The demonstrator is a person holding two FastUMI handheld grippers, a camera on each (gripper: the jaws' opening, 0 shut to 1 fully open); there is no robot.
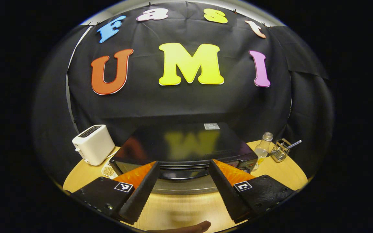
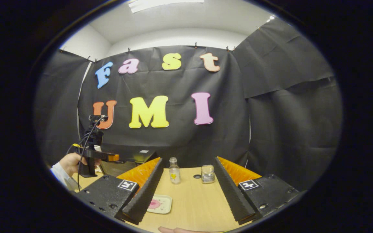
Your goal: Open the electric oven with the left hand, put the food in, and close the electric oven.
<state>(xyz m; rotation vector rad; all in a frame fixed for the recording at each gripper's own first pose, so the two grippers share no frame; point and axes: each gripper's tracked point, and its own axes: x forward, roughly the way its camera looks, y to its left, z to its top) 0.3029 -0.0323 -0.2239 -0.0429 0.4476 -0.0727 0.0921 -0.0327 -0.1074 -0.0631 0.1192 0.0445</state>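
Left claw (image 1: 184,181): yours, spread, facing the closed oven (image 1: 186,152); toaster (image 1: 93,144) beside it.
Right claw (image 2: 186,187): yours, spread above the food plate (image 2: 159,204) on the worktop (image 2: 193,197).

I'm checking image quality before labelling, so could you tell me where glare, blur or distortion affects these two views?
In the left gripper view, the oven's glossy top mirrors the wall, and its front edge and the table beneath it look smeared; straight lines bow from the fisheye. In the right gripper view, the bottle and plate are fairly sharp, while a ceiling light glares at the top.
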